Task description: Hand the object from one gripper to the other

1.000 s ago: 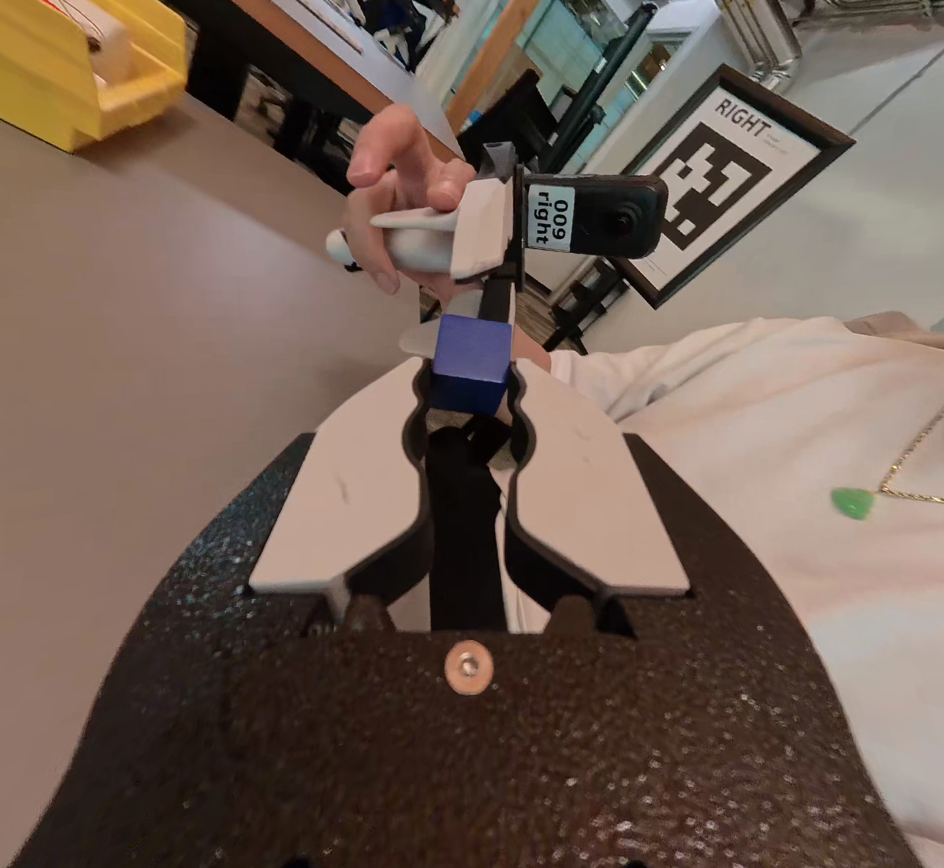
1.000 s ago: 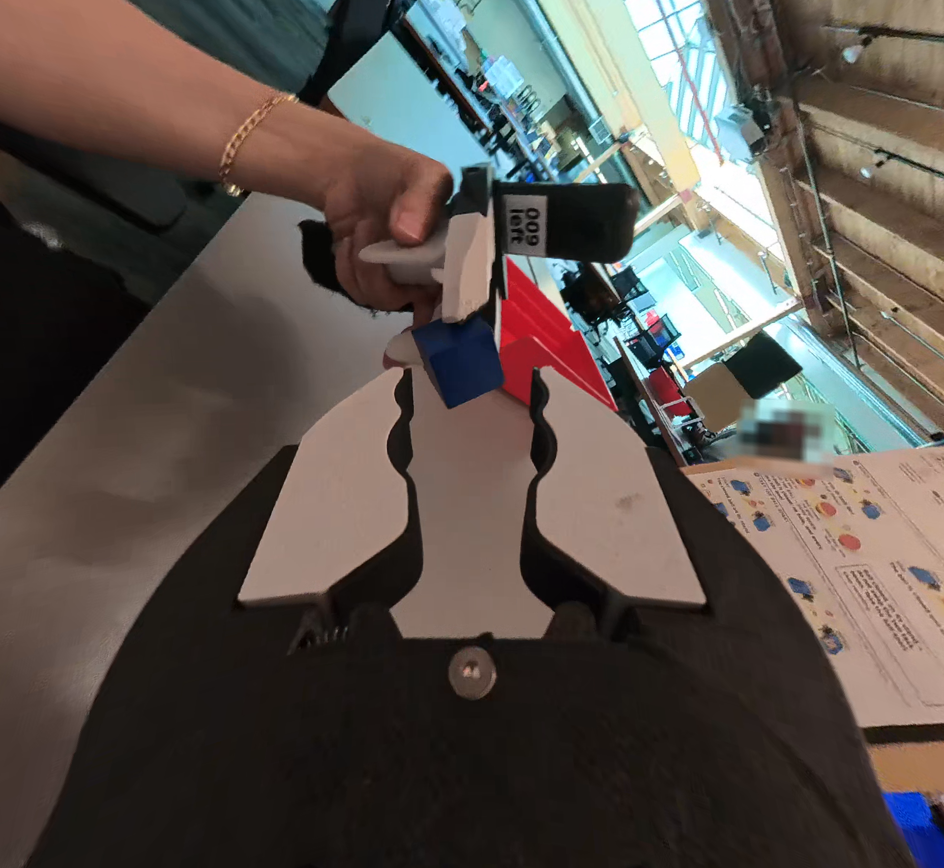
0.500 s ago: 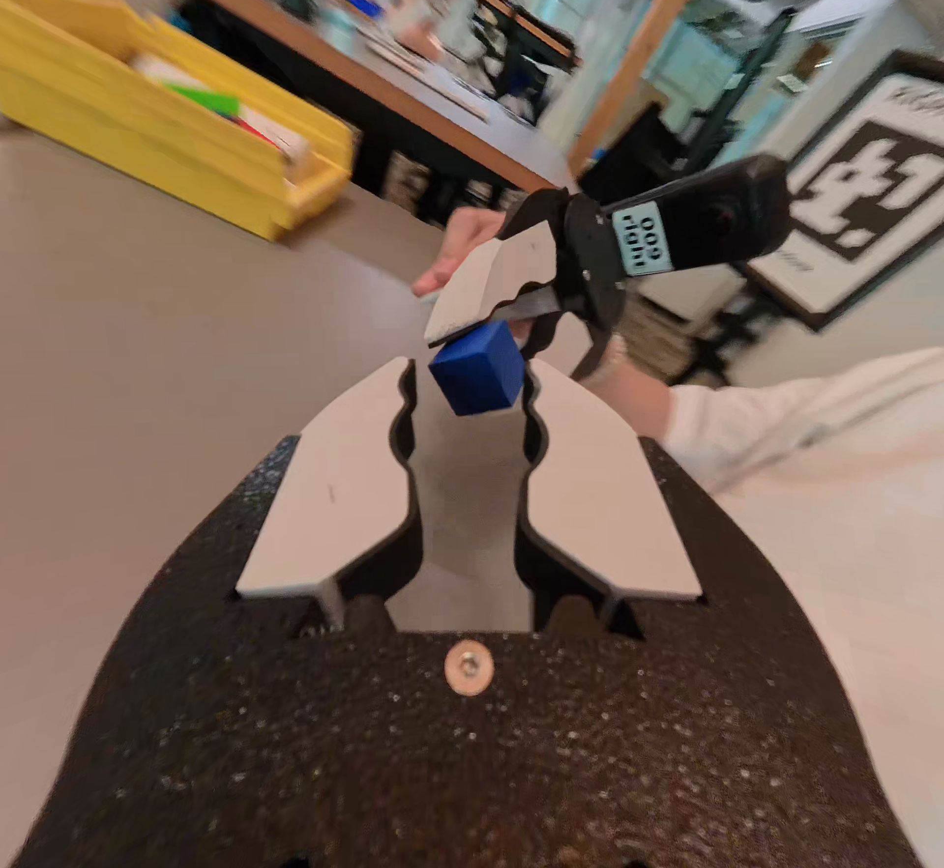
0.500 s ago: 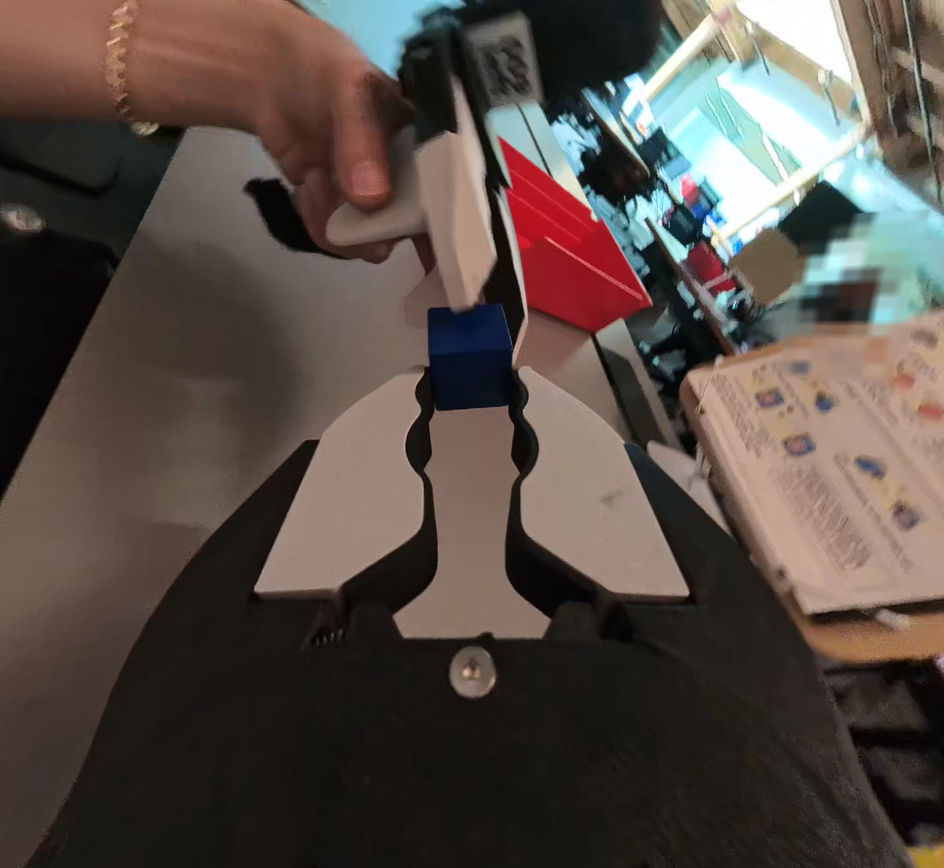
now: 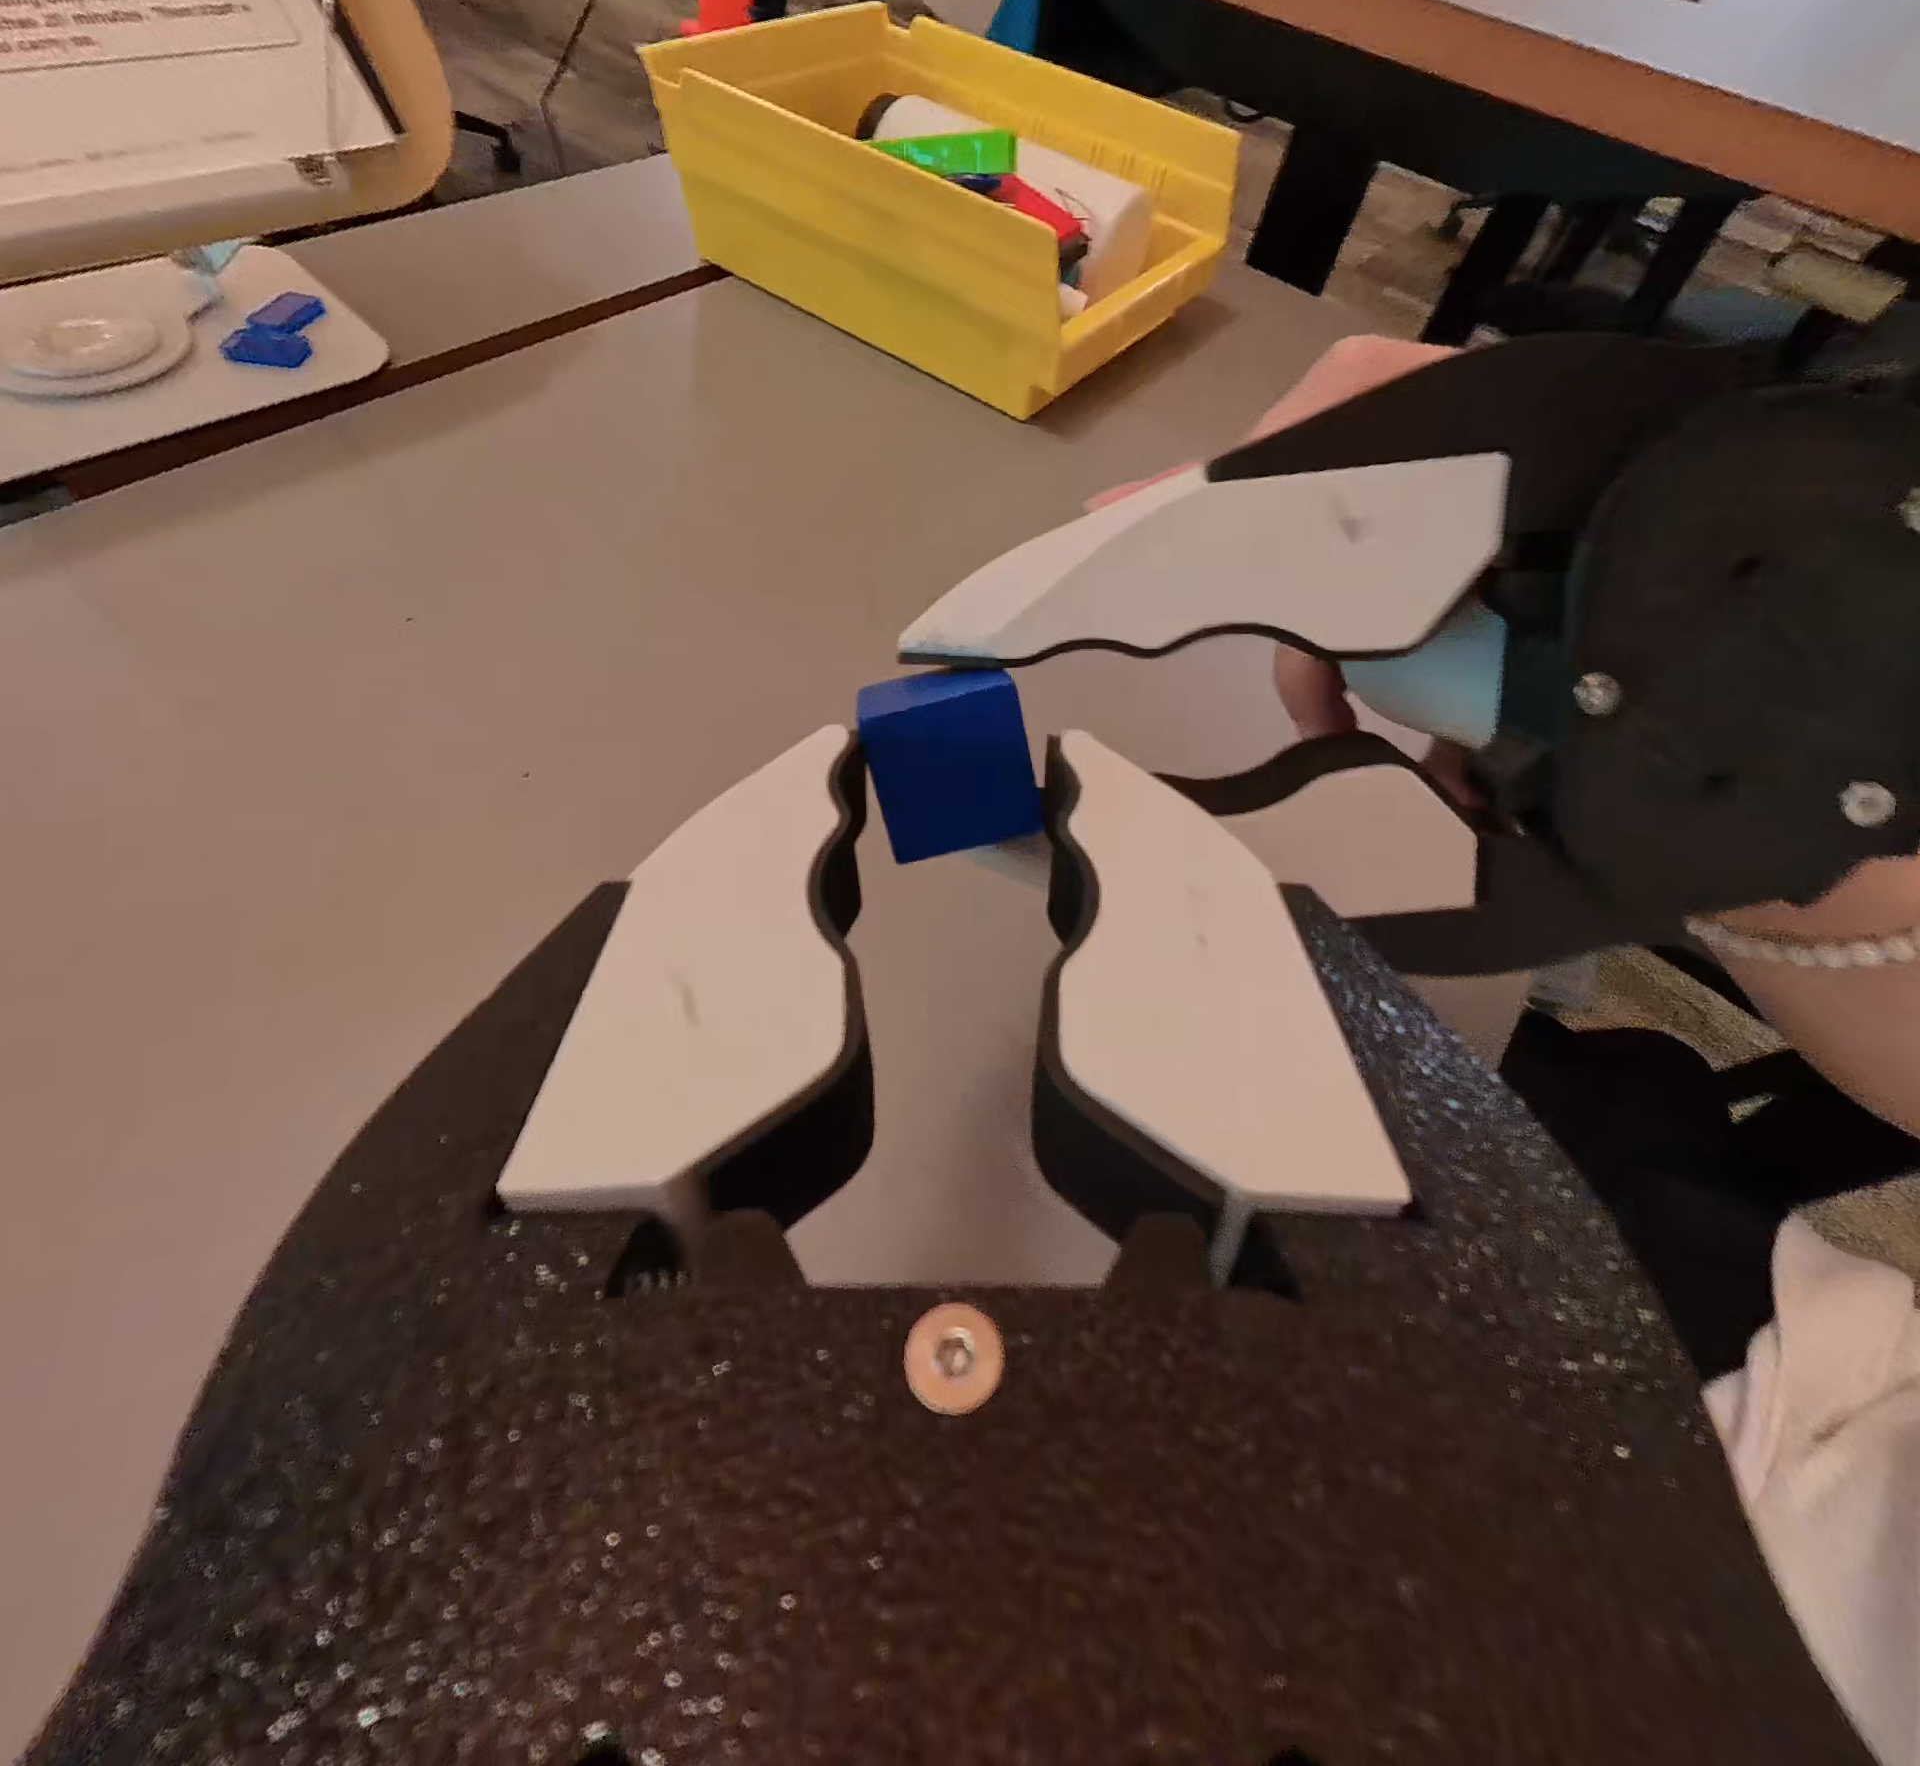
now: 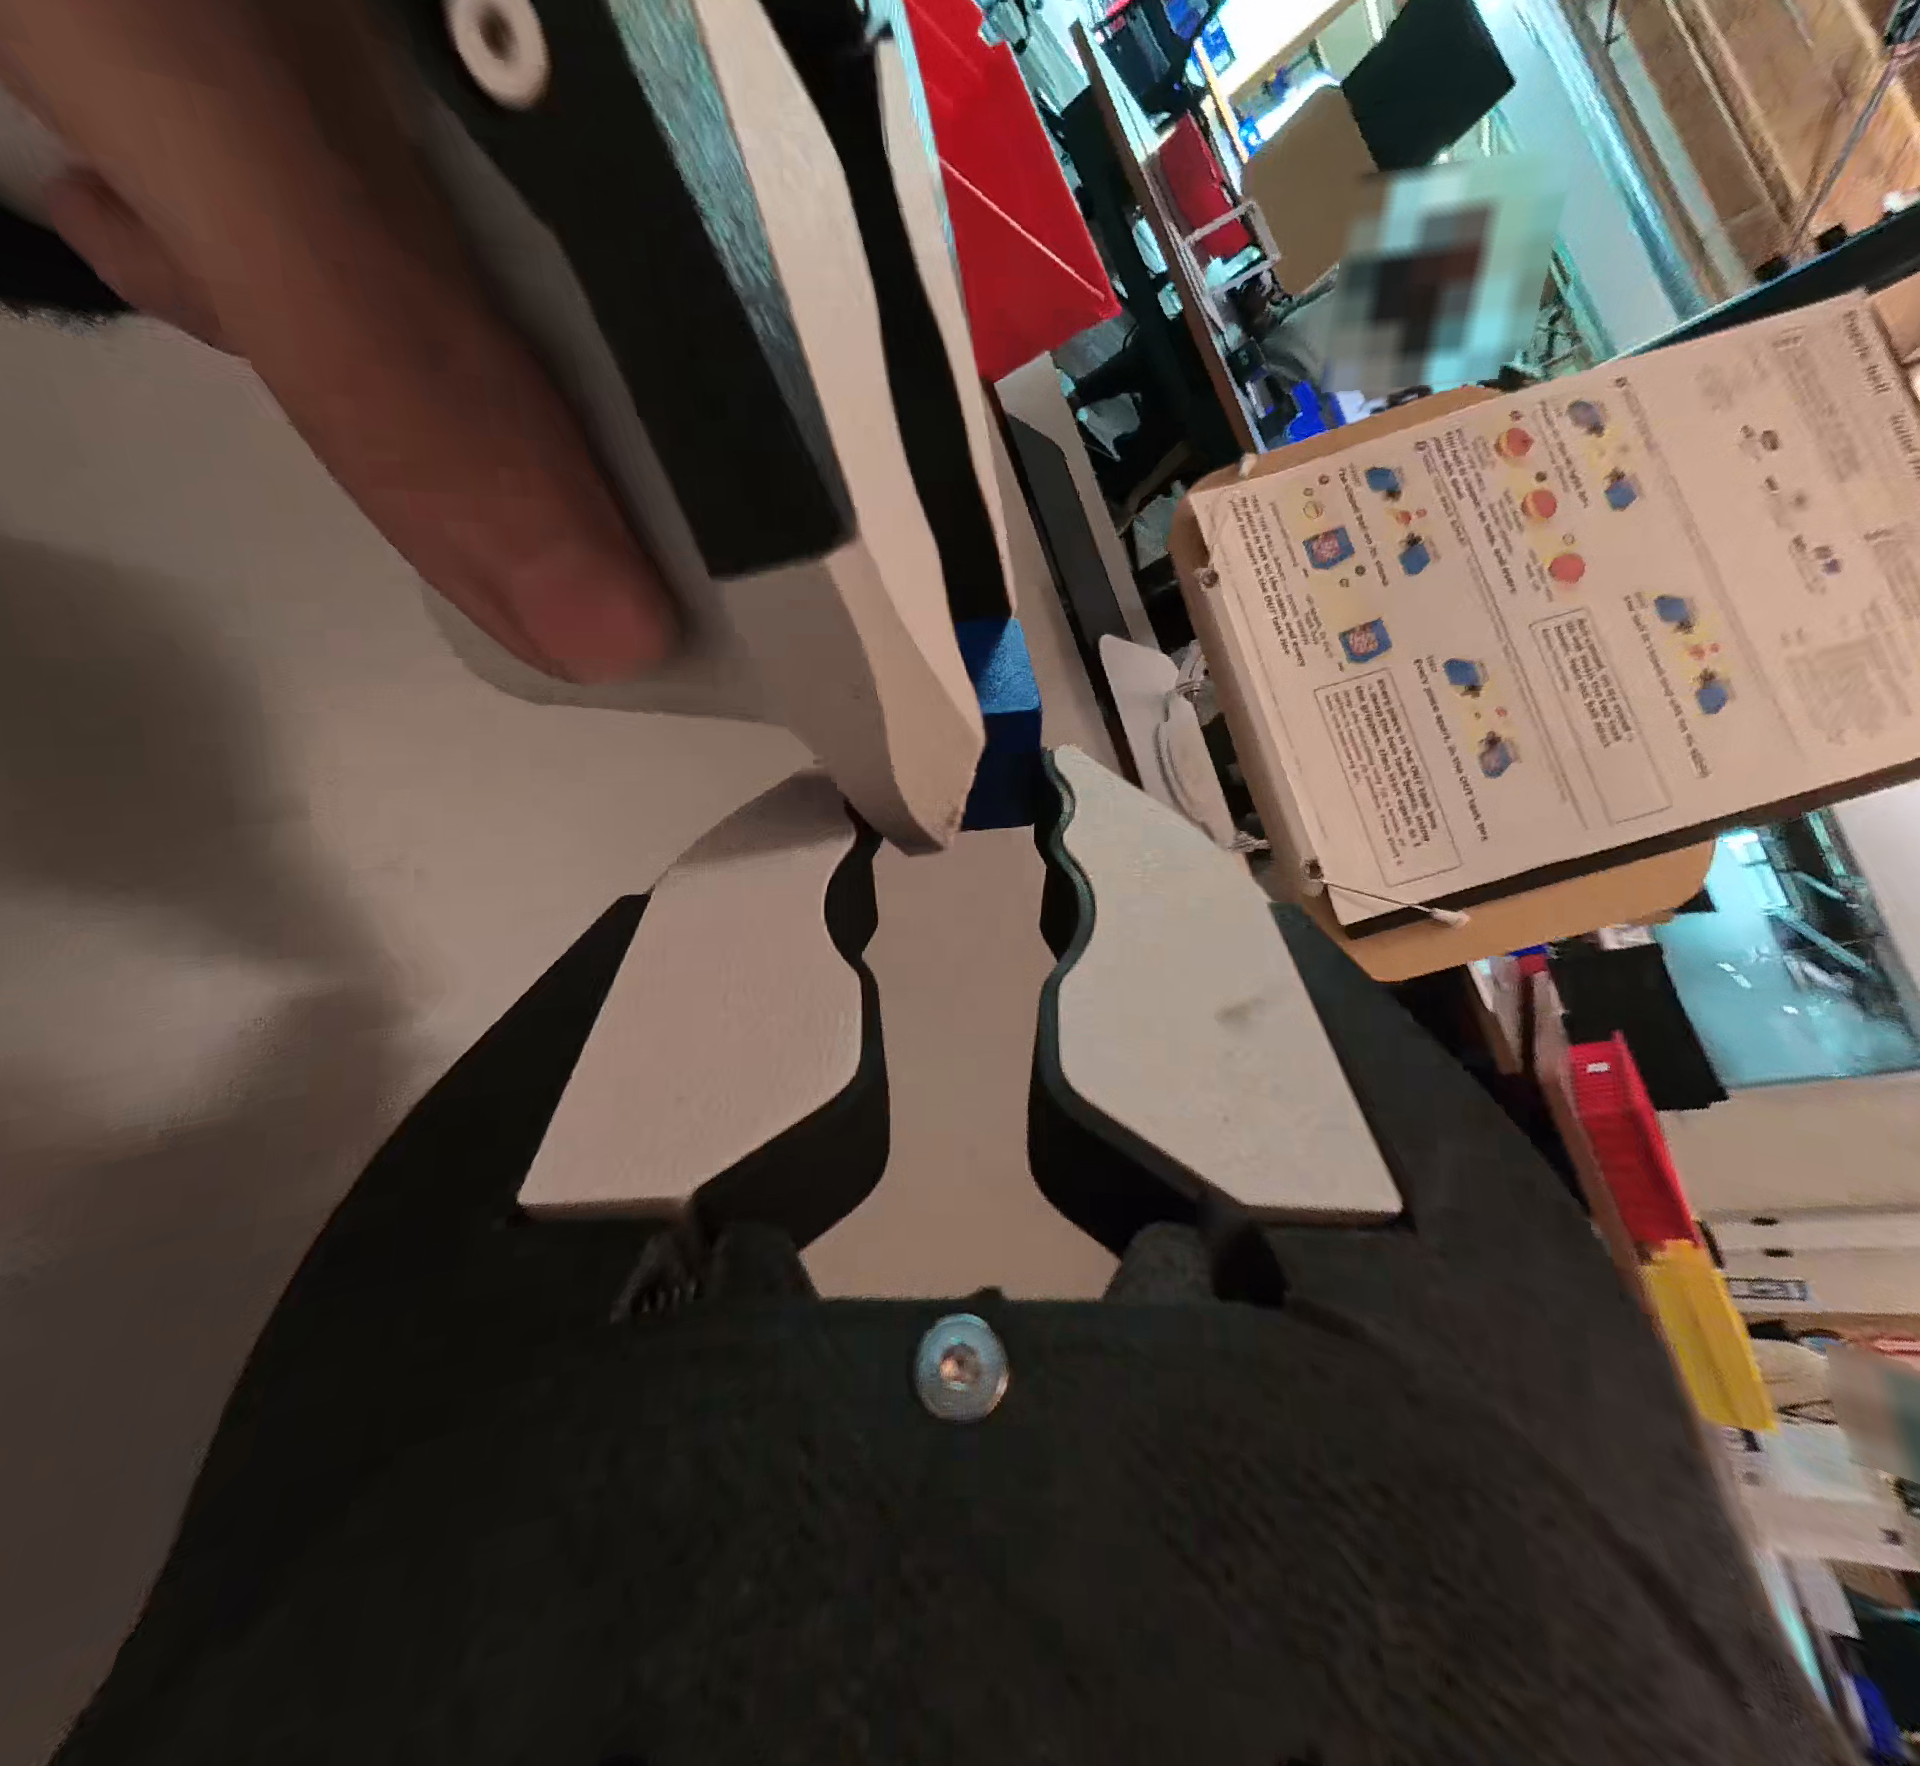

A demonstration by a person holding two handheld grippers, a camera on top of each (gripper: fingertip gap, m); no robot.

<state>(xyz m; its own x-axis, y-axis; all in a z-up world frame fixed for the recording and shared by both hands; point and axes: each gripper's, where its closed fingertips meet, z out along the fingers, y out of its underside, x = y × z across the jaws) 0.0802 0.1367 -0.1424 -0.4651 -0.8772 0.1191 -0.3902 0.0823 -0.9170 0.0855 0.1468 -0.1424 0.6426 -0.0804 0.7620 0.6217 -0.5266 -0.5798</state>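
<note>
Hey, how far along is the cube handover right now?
Done: the right gripper clamps the blue cube top and bottom. In hand: the left gripper flanks it with its fingers, a thin gap on one side, apparently released. Left: draw the grippers apart.

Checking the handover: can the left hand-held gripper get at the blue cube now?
Probably yes: the left hand-held gripper is open around the blue cube; the right hand-held gripper clamps only top and bottom.
</note>
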